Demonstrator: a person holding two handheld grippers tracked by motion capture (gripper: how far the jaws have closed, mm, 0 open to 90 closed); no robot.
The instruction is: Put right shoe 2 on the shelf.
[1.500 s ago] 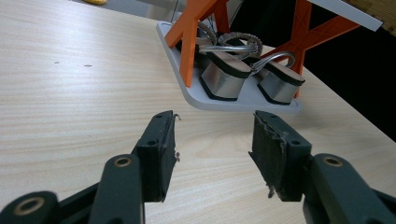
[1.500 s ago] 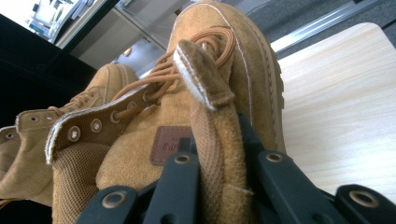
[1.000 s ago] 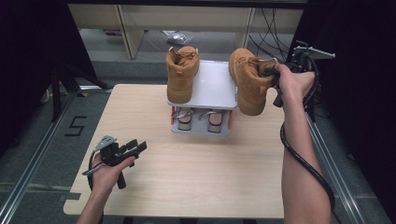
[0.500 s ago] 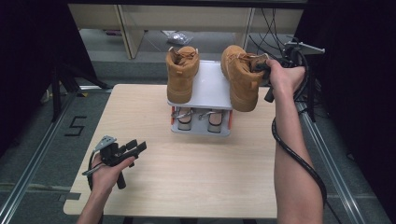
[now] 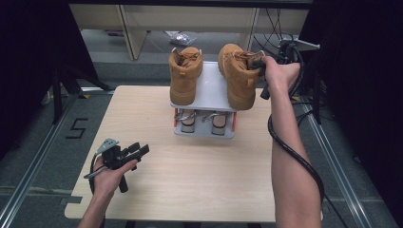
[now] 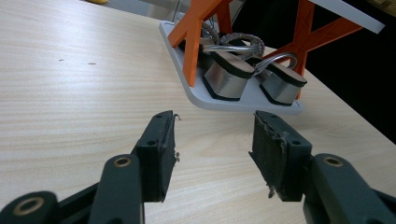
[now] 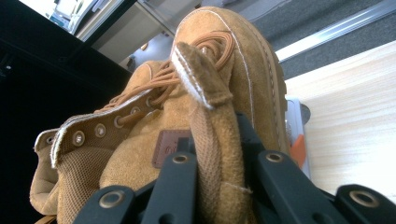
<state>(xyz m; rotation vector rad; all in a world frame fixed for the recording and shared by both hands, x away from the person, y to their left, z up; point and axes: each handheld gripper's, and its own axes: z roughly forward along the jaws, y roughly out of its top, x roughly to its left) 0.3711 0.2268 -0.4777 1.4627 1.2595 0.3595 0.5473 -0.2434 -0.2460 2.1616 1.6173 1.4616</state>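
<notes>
Dark walls are closing in around a pale wooden desk (image 5: 190, 175) in the high view, where the right claw (image 5: 258, 63) is setting a tan boot (image 5: 237, 76) on the rack (image 5: 214, 92) beside the other boot (image 5: 183, 76).

Left claw (image 6: 212, 144) is resting with its jaws apart — nothing between.

Right claw (image 7: 217, 186) is pinching the boot's heel strap (image 7: 212, 154); next, I think, it needs lowering flat, then letting go.

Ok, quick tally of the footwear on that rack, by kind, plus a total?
Tan boots: 2, one standing on the top shelf, one gripped at its heel by the right tool
Silver heeled shoes: 2, on the bottom shelf
Total: 4
</notes>
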